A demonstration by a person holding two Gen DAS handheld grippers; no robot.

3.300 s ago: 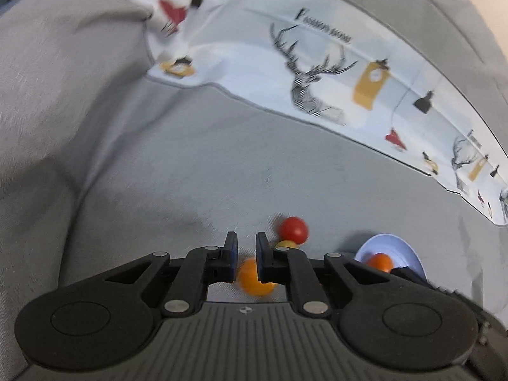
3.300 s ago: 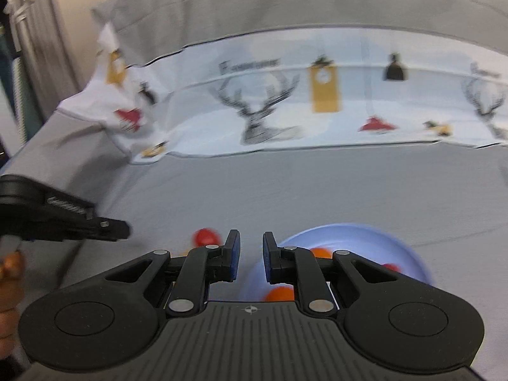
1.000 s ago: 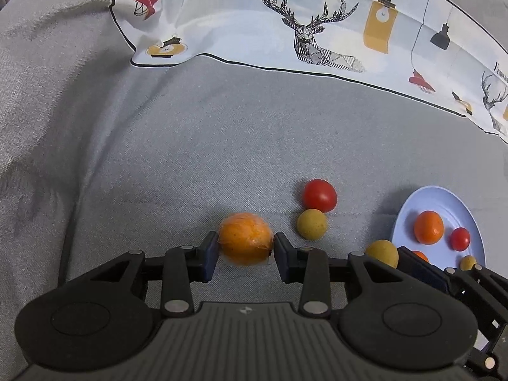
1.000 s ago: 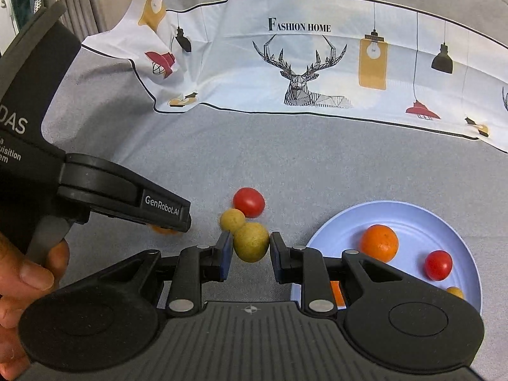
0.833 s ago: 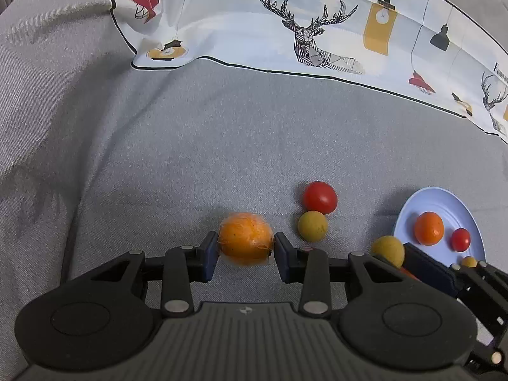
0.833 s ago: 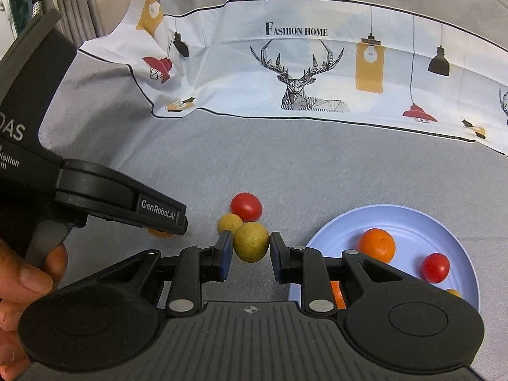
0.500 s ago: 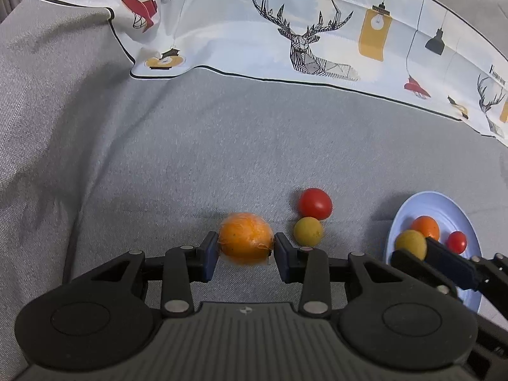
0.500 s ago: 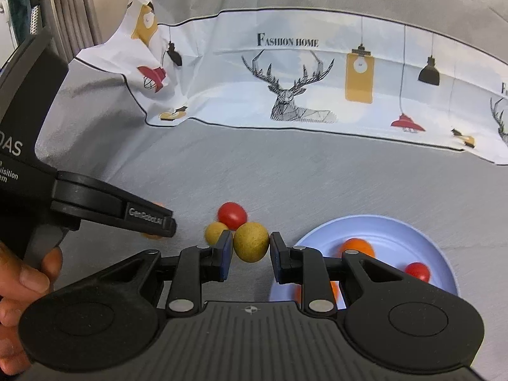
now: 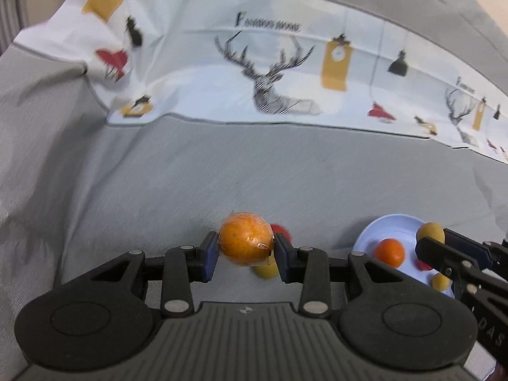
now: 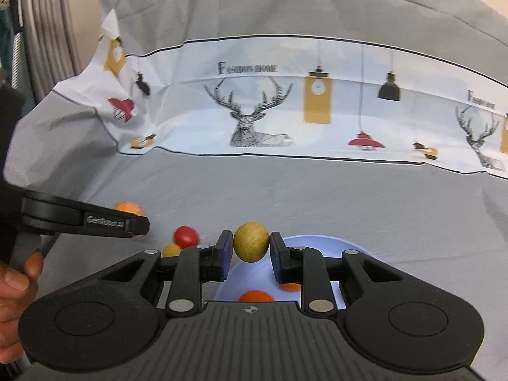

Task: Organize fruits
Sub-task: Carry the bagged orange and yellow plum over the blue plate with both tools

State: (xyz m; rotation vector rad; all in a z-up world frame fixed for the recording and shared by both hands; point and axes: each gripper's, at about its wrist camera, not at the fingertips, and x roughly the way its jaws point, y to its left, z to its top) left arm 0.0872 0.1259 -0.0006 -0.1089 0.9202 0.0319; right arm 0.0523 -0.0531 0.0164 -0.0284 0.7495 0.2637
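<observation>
**Both fruits lifted toward the plate**

Since a second ago both grippers have risen off the grey cloth (image 10: 317, 203), carrying their fruit toward the blue plate (image 9: 392, 227). Grey fabric covers the whole surface, with a white deer-print sheet (image 10: 285, 108) draped behind the plate and grey curtain folds at the far left. Left gripper (image 9: 246, 250) is clamped on the orange fruit (image 9: 245, 243), left of the plate. Right gripper (image 10: 250, 249) is clenched on the yellow-green fruit (image 10: 250, 241), held over the plate's near rim. A red tomato (image 10: 185, 235) and a small yellow fruit (image 10: 171, 249) lie on the cloth just left of the plate; an orange (image 9: 389, 251) sits on it.
</observation>
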